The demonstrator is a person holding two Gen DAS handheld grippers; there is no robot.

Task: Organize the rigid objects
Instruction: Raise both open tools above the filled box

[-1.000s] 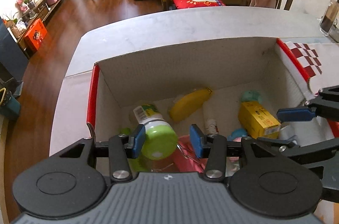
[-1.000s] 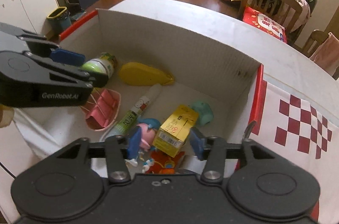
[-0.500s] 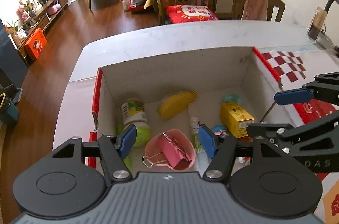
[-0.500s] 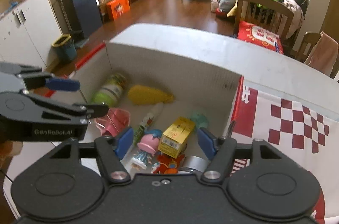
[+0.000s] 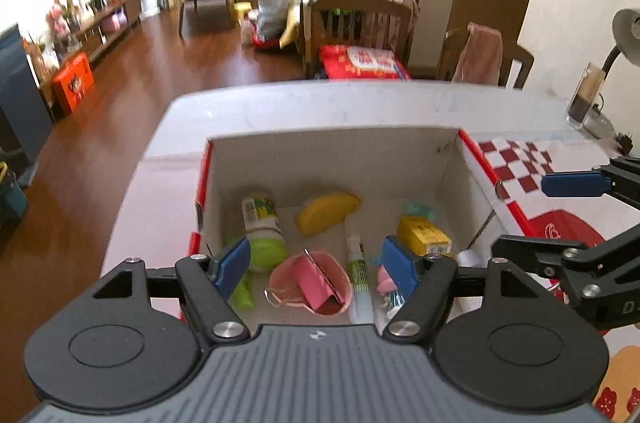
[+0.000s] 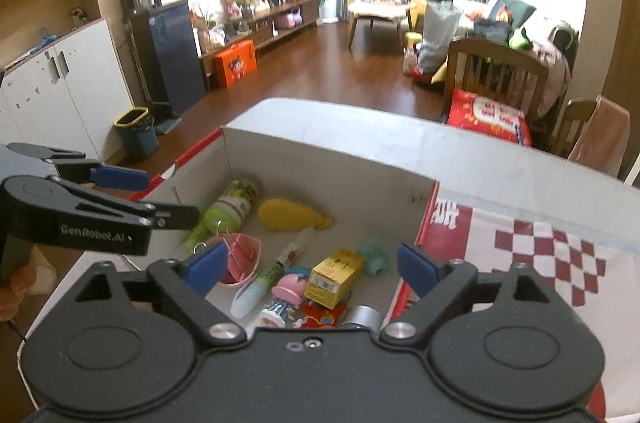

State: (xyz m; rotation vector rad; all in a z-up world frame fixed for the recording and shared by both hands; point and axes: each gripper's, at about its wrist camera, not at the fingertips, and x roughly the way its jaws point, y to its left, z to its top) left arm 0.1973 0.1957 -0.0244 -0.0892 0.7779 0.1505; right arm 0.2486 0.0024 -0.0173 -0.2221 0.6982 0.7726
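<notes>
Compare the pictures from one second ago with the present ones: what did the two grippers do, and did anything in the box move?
The left gripper let go of the green-capped bottle and drew up and back; the right gripper released the yellow box and withdrew too. Both jaws have just been opening and now grip nothing. The yellow banana toy, pink bowl and the other things in the cardboard box lie as before.

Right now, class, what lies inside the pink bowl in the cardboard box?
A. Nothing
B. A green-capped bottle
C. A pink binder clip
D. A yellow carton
C: the pink binder clip sits inside the pink bowl, its wire handles sticking out, while the other items lie on the box floor.
</notes>
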